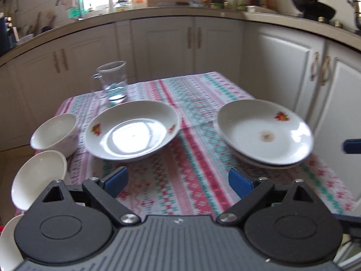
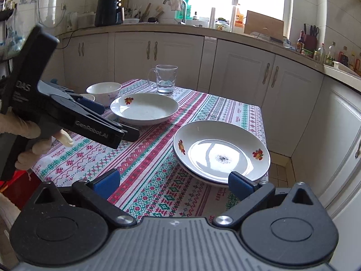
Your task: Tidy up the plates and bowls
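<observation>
Two plates (image 2: 222, 152) are already stacked at the table (image 2: 144, 158) corner, while the single plate (image 1: 133, 129) and bowls (image 1: 54, 133) beside it are approached, seemingly for collecting, with both grippers' fingers spread empty.

Two stacked plates (image 2: 222, 155) at table's right edge; single plate (image 1: 133, 129) beside bowl (image 1: 55, 133).
</observation>
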